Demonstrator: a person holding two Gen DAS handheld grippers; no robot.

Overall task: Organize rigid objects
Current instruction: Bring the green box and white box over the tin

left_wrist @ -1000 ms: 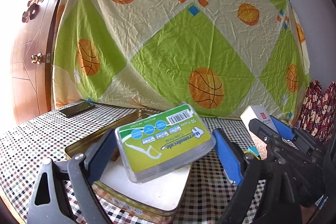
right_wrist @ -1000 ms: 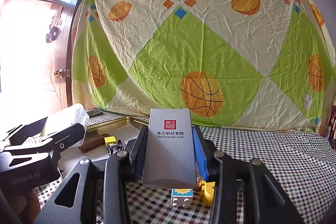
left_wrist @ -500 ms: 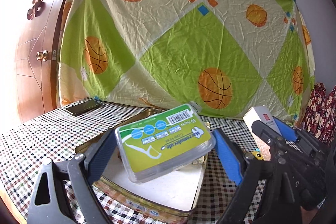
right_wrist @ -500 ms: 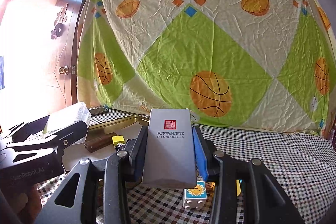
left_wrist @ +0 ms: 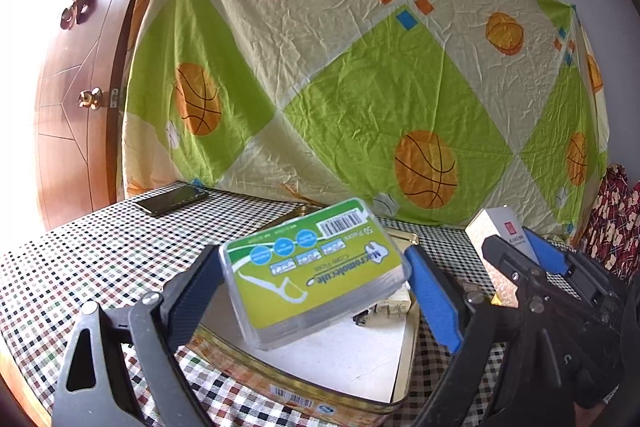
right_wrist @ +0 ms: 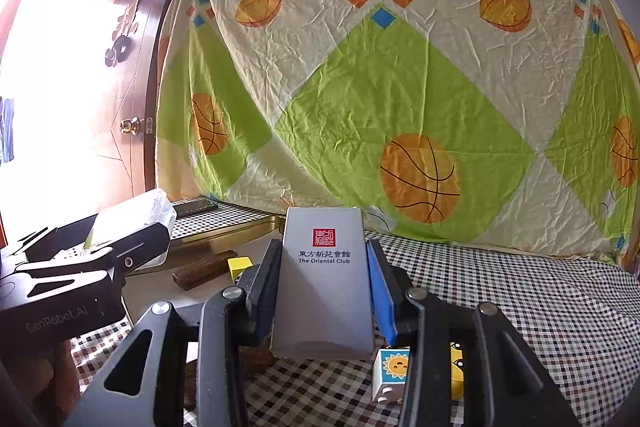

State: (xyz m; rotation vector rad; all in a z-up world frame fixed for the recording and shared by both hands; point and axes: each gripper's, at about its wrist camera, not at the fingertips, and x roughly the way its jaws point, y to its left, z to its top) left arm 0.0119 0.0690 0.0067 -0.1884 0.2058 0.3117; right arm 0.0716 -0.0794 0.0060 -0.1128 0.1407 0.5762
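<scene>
Since the earlier frames we see the tin (left_wrist: 384,393) shift right under the left gripper (left_wrist: 316,279), which stays clamped on the floss box (left_wrist: 312,267) above it. Right gripper (right_wrist: 322,287) stays clamped on the upright card box (right_wrist: 324,287), above the checked cloth (right_wrist: 520,307) beside a toy block (right_wrist: 390,373).

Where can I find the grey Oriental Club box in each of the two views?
Left wrist view: the grey box is at far right, clamped in the right gripper.
Right wrist view: the box stands bottom centre, between the fingers.
Shared landmark: the gold tin tray.
</scene>
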